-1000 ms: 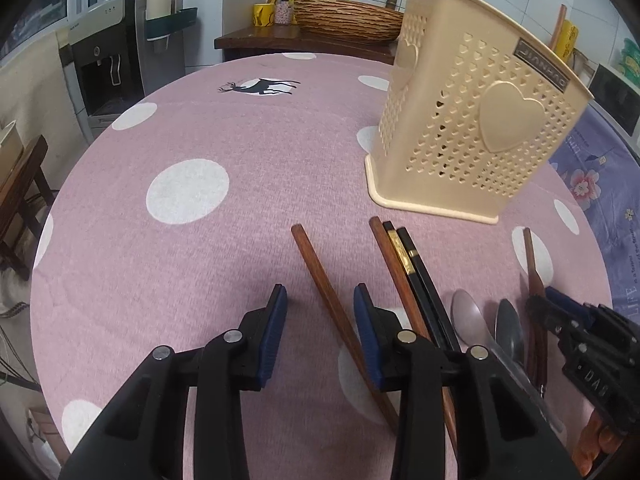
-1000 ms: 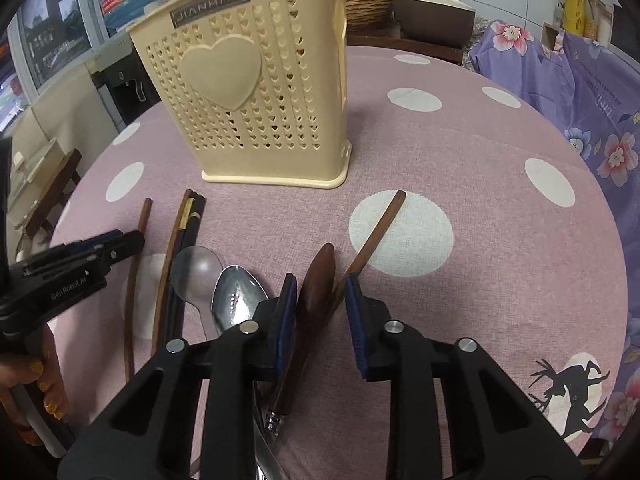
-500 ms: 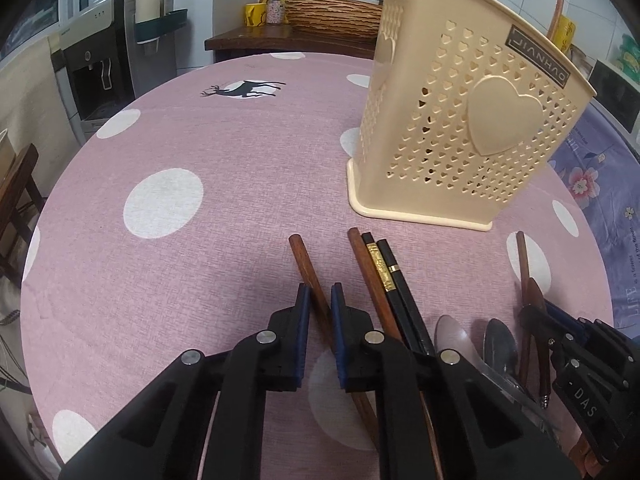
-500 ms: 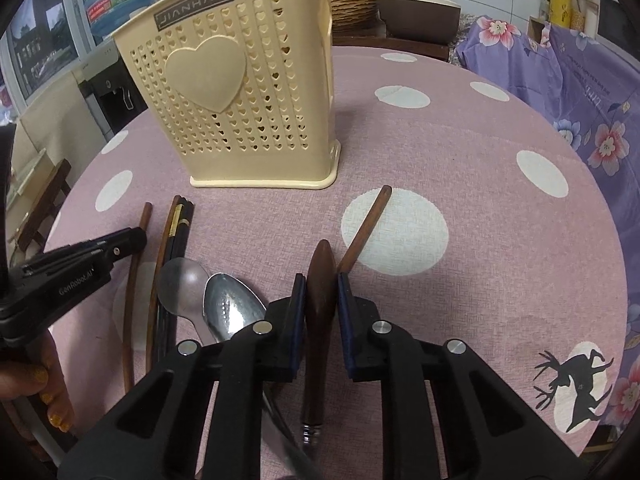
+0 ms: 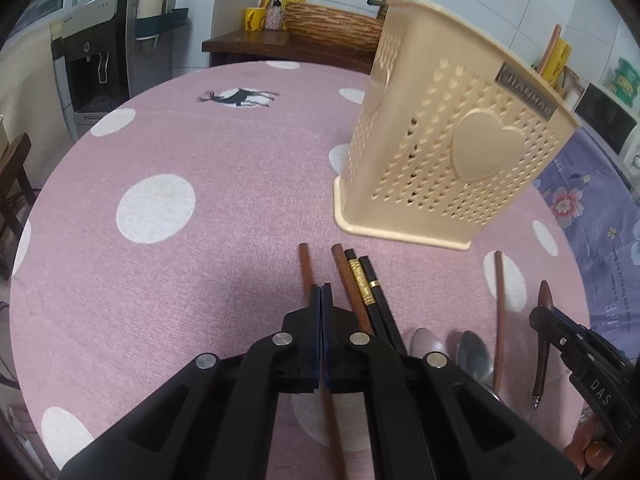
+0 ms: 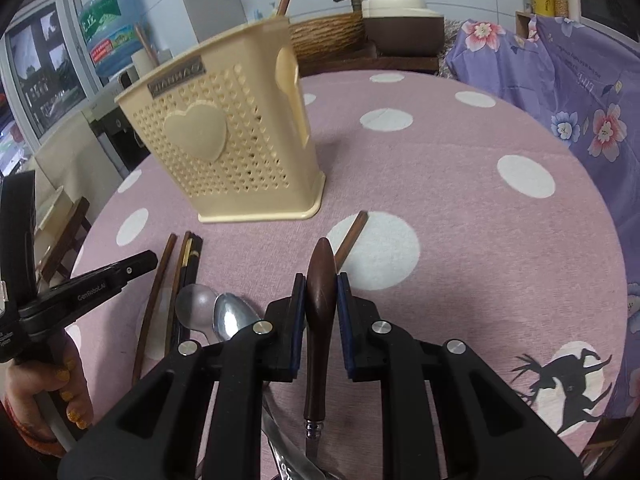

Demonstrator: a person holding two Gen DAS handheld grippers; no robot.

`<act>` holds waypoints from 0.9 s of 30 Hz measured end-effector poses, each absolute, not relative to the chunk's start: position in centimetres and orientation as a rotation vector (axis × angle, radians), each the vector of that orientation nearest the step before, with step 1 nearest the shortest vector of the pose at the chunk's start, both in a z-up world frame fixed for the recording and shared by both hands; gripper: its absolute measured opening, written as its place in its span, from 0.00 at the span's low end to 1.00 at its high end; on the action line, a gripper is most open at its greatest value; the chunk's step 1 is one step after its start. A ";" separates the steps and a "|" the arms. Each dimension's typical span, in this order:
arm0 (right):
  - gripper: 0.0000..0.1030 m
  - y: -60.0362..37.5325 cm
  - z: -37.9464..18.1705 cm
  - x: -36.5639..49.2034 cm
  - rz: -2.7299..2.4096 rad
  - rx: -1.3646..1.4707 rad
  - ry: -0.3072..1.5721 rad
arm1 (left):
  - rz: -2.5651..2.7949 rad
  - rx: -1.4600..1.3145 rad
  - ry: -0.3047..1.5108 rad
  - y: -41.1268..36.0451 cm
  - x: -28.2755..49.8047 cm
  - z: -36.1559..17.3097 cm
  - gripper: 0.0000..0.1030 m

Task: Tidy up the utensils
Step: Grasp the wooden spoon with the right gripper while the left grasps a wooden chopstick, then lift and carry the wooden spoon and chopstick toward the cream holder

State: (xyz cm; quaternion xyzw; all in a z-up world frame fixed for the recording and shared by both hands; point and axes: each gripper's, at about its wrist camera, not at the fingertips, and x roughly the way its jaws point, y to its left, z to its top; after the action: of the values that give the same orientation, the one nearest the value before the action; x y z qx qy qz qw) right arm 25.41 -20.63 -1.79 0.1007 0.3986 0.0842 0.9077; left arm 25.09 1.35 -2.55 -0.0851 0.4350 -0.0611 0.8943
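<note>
Both grippers are clamped: the left gripper (image 5: 321, 292) has closed tight on a brown chopstick (image 5: 306, 270) lying on the pink spotted tablecloth (image 5: 160, 280), while the right gripper (image 6: 320, 284) pinches a dark wooden handle (image 6: 320, 300). Just behind stands the cream basket (image 5: 452, 168); two spoons (image 6: 216, 312) lie between.

— What sort of place is this?
— A lived-in home, a dining corner by the look of it. A round surface (image 5: 168, 280) wears a pink polka-dot cloth with deer prints.
— What else shows it?
— A water dispenser (image 5: 96, 60) by the wall, a woven basket (image 5: 332, 24) on a wooden sideboard (image 5: 256, 42), a floral purple cloth (image 6: 560, 80), and a spare water jug (image 6: 108, 28).
</note>
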 end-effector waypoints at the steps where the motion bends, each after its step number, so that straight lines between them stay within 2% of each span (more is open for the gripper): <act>1: 0.16 -21.0 -1.5 25.2 0.172 0.213 0.809 | -0.131 -0.180 0.892 1.4 24.9 -2.2 0.01; 9: 0.16 -22.3 0.2 24.2 0.144 0.198 0.747 | -0.093 -0.165 0.886 1.7 24.8 -1.9 0.02; 10: 0.16 -22.2 0.2 24.2 0.142 0.194 0.745 | -0.081 -0.156 0.893 1.7 24.8 -2.0 0.05; 12: 0.16 -21.9 0.1 24.0 0.141 0.185 0.742 | -0.072 -0.134 0.914 1.4 24.9 -2.3 0.22; 13: 0.16 -21.9 0.1 24.0 0.142 0.182 0.743 | -0.072 -0.134 0.916 1.5 24.8 -2.5 0.35; 14: 0.16 -21.8 0.0 24.0 0.143 0.182 0.744 | -0.070 -0.132 0.917 1.4 24.7 -2.6 0.37; 18: 0.16 -21.7 -0.1 24.0 0.140 0.185 0.744 | -0.061 -0.093 0.946 0.9 25.0 -3.4 0.35; 19: 0.16 -21.7 -0.1 24.0 0.140 0.185 0.743 | -0.054 -0.079 0.954 0.7 25.2 -3.7 0.29; 23: 0.16 -21.7 -0.1 23.9 0.134 0.180 0.736 | -0.013 0.005 0.935 -0.2 25.8 -3.9 0.18; 27: 0.16 -21.8 -0.2 23.9 0.131 0.182 0.735 | 0.017 0.041 0.925 -0.6 26.7 -4.0 0.11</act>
State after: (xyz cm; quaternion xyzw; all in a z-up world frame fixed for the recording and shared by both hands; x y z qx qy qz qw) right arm 23.93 -21.76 -0.16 0.0887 0.3583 0.0637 0.9272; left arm 26.68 -0.62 -4.02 0.0198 0.4462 0.0082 0.8947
